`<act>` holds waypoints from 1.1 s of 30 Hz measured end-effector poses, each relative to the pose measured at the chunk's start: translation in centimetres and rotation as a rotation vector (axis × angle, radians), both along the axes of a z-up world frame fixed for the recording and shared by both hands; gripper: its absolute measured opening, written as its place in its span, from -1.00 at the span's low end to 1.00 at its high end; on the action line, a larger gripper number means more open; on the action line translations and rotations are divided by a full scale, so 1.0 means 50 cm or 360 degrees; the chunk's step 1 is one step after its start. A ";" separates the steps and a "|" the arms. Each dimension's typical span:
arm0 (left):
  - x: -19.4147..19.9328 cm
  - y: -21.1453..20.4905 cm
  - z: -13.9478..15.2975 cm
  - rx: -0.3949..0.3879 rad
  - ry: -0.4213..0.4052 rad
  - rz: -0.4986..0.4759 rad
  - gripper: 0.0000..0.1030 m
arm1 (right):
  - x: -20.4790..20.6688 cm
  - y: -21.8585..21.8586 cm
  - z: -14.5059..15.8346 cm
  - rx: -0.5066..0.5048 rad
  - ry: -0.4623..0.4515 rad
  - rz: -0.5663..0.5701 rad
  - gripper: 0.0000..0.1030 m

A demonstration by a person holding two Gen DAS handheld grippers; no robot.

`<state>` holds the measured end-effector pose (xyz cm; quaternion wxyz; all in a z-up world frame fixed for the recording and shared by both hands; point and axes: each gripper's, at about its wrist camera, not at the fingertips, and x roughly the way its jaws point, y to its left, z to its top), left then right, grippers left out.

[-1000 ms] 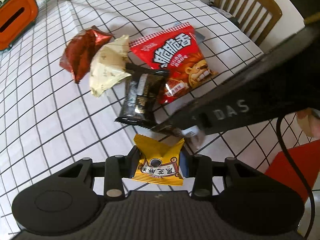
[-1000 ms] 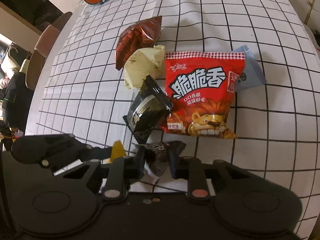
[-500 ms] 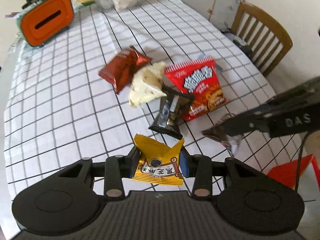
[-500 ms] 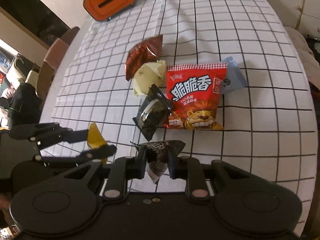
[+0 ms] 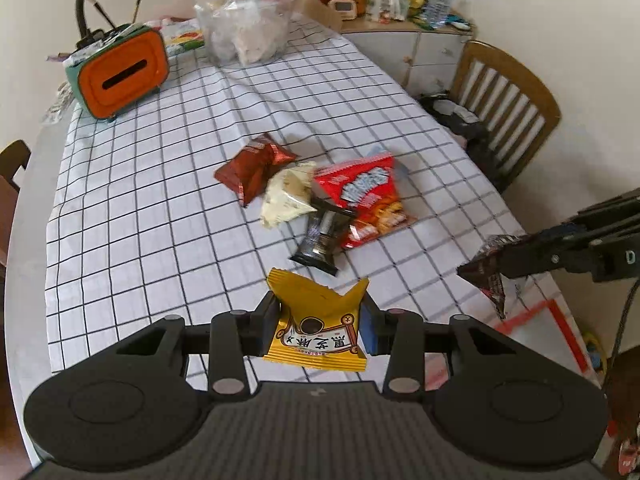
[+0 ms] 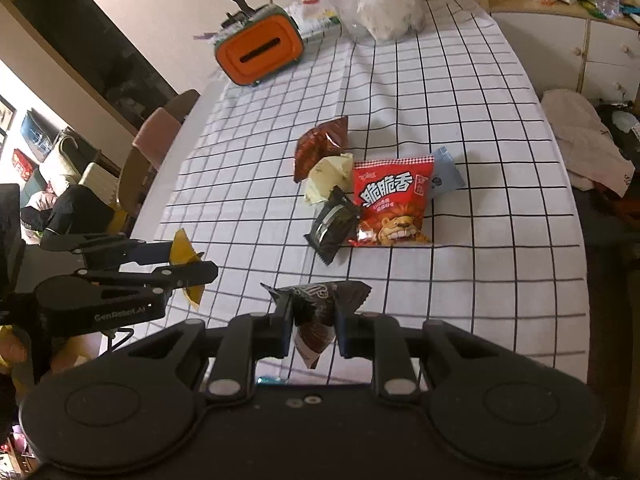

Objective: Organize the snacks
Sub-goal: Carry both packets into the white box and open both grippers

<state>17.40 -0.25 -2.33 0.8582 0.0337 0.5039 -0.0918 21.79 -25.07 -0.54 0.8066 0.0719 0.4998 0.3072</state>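
- Left gripper (image 5: pixel 318 322) clamped on yellow snack pkt (image 5: pixel 316 330), right gripper (image 6: pixel 312 326) pinching dark wrapper (image 6: pixel 316 312), both above table (image 5: pixel 160 208).
- Imo keep grips firm, carry clear of pile w/ red chip bag (image 6: pixel 390 204).

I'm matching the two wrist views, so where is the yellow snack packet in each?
Left wrist view: yellow snack packet bottom centre, clamped in the left claw.
Right wrist view: yellow snack packet far left, seen edge-on in that claw.
Shared landmark: orange tissue box.
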 end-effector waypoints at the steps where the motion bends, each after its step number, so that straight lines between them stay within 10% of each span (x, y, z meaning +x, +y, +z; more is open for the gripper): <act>1: -0.010 -0.005 0.005 -0.0001 -0.0007 -0.0015 -0.22 | -0.011 -0.006 0.005 0.0011 -0.0004 -0.0009 -0.61; 12: -0.127 -0.066 0.022 -0.0009 0.0033 -0.0152 -0.22 | -0.134 -0.027 0.006 0.0014 0.0007 -0.0001 -0.61; 33: -0.270 -0.183 -0.127 0.0137 0.0423 -0.0263 -0.22 | -0.285 -0.035 -0.168 -0.0153 0.0216 -0.0028 -0.61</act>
